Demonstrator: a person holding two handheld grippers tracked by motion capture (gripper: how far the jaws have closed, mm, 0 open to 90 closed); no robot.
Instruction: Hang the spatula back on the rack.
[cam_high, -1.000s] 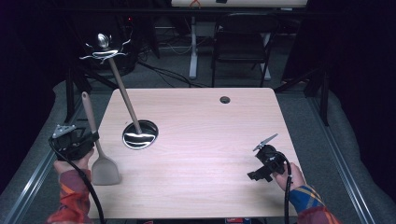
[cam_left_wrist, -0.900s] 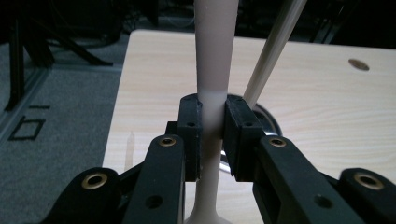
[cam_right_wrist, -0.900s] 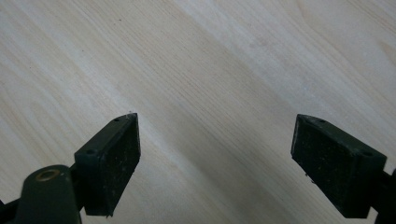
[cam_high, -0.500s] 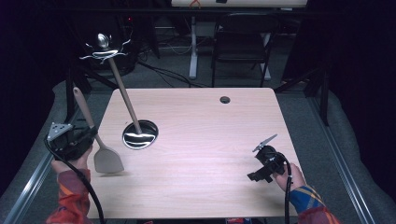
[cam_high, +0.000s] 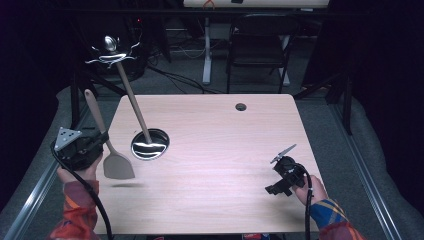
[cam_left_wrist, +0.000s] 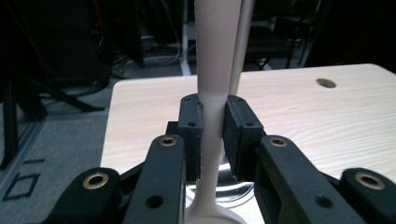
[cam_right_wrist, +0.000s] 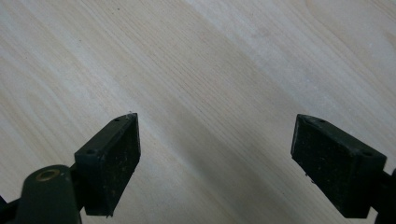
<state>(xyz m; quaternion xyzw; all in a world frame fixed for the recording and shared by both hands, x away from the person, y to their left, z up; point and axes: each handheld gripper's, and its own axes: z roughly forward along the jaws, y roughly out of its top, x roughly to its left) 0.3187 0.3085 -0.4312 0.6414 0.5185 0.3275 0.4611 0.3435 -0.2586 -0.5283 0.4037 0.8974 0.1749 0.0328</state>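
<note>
Light wood table (cam_high: 215, 150), dark room behind with chair and cabling. Spatula (cam_high: 111, 145) is off the table at the near-left edge: blade low, just above the wood and casting a shadow under it, handle tilted up and away to the left. Left gripper (cam_high: 100, 142) has it by the handle, not far above the blade; in the left gripper view both jaws are clamped flat on the handle (cam_left_wrist: 212, 93), pads pressed on either side, blade flaring out below them.

Just right of the blade: round metal holder (cam_high: 150, 144) on the table, second long-handled utensil (cam_high: 131, 95) standing in it, leaning up-left, shiny head at top. That handle also shows directly behind the spatula handle in the left gripper view.

Right gripper (cam_high: 285, 175) is at the near-right of the table, well apart from everything else, low over bare wood. Its jaws are spread wide with nothing between them — plain table grain in the gap in the right gripper view (cam_right_wrist: 215, 154).

Small dark grommet hole (cam_high: 241, 106) near the far edge.
</note>
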